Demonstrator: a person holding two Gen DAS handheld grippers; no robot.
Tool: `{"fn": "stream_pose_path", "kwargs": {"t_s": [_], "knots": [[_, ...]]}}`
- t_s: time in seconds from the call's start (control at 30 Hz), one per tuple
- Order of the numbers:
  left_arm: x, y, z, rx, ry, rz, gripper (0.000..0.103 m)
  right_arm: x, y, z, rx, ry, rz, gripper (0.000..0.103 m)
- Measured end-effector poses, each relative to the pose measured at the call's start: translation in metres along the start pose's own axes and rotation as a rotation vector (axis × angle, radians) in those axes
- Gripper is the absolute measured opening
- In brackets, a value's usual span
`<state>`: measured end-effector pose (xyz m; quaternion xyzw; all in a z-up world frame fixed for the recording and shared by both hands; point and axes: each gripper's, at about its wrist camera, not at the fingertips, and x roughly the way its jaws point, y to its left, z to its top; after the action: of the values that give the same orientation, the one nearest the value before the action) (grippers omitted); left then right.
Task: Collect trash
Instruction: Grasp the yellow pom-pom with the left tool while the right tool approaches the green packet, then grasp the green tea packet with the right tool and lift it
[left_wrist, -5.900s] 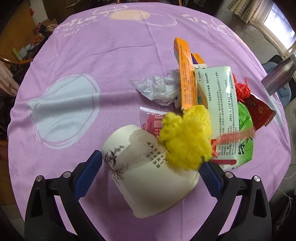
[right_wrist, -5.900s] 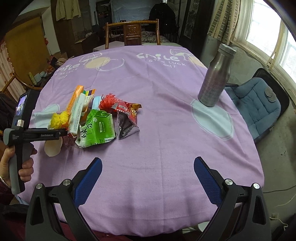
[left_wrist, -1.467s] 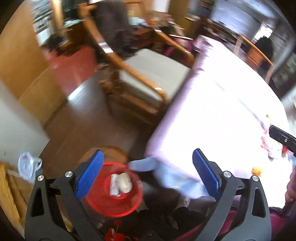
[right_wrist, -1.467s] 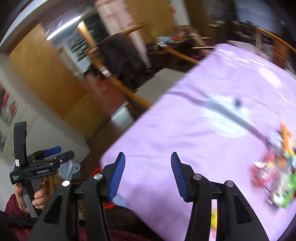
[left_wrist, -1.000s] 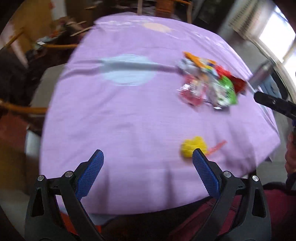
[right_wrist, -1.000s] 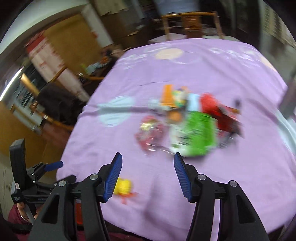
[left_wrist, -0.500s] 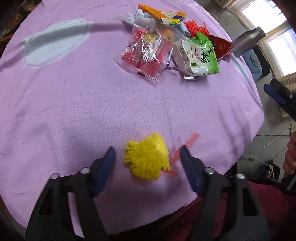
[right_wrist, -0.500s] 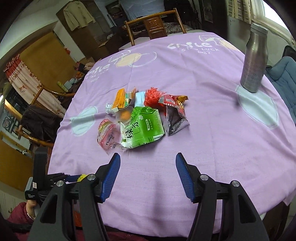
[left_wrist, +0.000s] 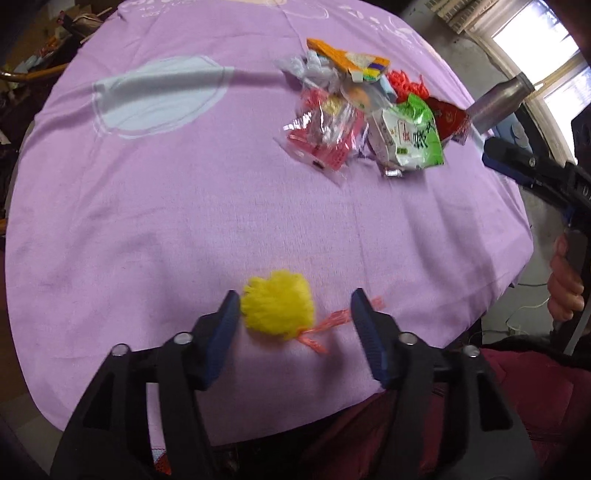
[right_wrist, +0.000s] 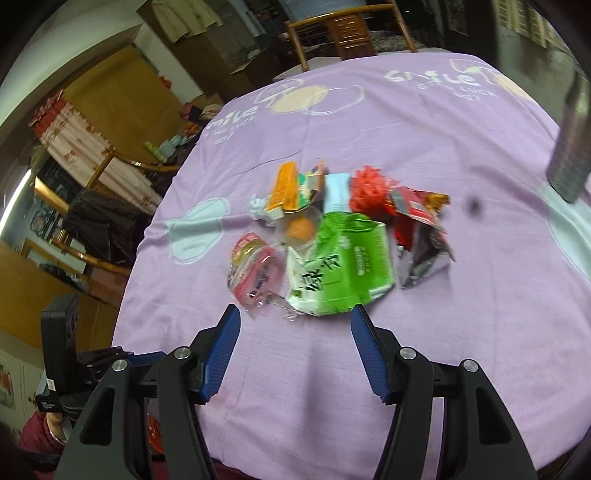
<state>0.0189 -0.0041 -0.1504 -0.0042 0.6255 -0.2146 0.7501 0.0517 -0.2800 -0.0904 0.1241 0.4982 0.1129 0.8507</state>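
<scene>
My left gripper (left_wrist: 291, 312) hangs half open around the yellow pom-pom (left_wrist: 277, 312) at six o'clock on the purple tablecloth (left_wrist: 166, 206), its jaws having just widened slightly, and closing off-centre could nudge the soft ball aside or pinch the cloth.

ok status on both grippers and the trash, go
Left gripper open, just narrowed around yellow pom-pom, not yet squeezed. Right gripper open, empty, near green packet. Nothing in the way.
</scene>
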Motion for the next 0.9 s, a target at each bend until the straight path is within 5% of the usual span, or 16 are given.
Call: {"fn": "stream_pose_path", "kwargs": {"t_s": [0.13, 0.23, 0.57, 0.63, 0.9], "knots": [[0.019, 0.008, -0.001, -0.04, 0.056, -0.008, 0.063, 0.001, -0.003, 0.0, -0.008, 0.008, -0.008, 0.061], [0.02, 0.011, 0.0, -0.062, 0.038, -0.011, 0.042, 0.004, -0.015, 0.001, 0.028, 0.021, -0.008, 0.061], [-0.049, 0.026, 0.012, -0.167, -0.175, 0.055, 0.042, 0.035, -0.026, 0.016, 0.039, 0.045, -0.02, 0.062], [-0.06, 0.03, 0.009, -0.189, -0.197, 0.071, 0.042, 0.042, -0.03, 0.019, 0.063, 0.041, -0.039, 0.076], [-0.071, 0.037, -0.015, -0.257, -0.196, 0.111, 0.042, 0.079, -0.029, 0.038, 0.072, 0.05, -0.079, 0.084]]}}
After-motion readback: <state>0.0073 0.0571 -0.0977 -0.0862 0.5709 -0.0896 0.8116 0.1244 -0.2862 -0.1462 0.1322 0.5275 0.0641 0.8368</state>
